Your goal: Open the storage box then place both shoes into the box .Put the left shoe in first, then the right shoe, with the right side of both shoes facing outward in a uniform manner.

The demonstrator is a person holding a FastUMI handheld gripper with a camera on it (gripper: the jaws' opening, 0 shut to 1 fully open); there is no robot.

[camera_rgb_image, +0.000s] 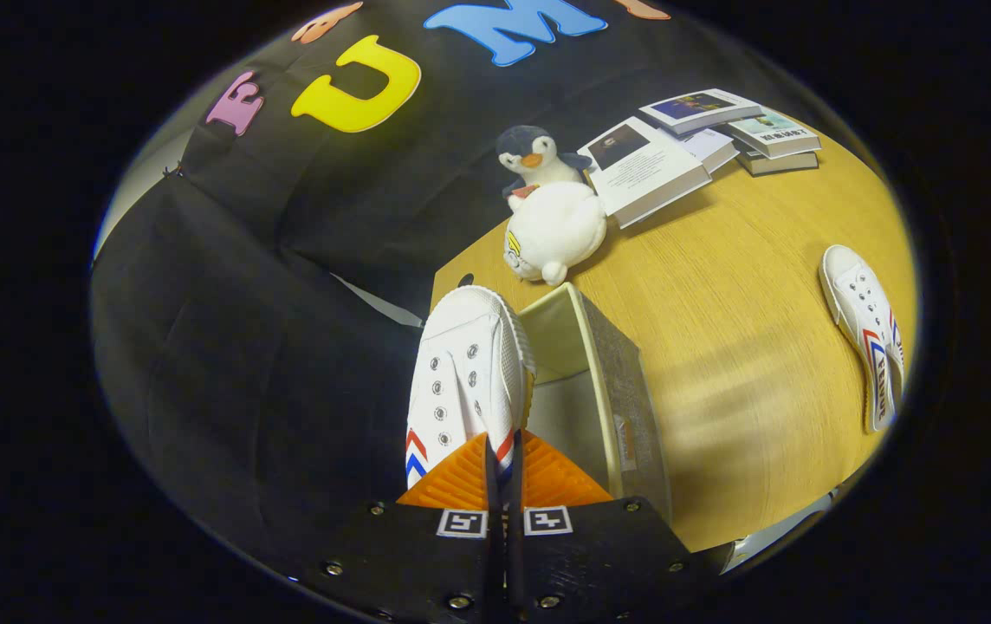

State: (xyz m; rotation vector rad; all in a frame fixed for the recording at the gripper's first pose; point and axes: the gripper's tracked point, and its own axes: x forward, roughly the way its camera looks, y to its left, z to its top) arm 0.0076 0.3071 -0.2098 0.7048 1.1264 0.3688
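Pinching thin heel edge of white shoe (465,373), hand-held gripper (504,472) clamped; shoe hangs over open storage box (608,390) rim; shallow grip may slip, shoe catching rim.

The table (747,347) shows a smooth wood-grain top with a soft sheen. The shoe (461,381) pinched in the gripper (504,451) is matt canvas with small metal eyelets and a ribbed rubber toe; the second shoe (864,334) looks the same. The penguin (534,156) and round toy (556,230) are fluffy plush. The books (647,169) have glossy paper covers. The storage box (608,381) looks matt, coarse-textured outside.
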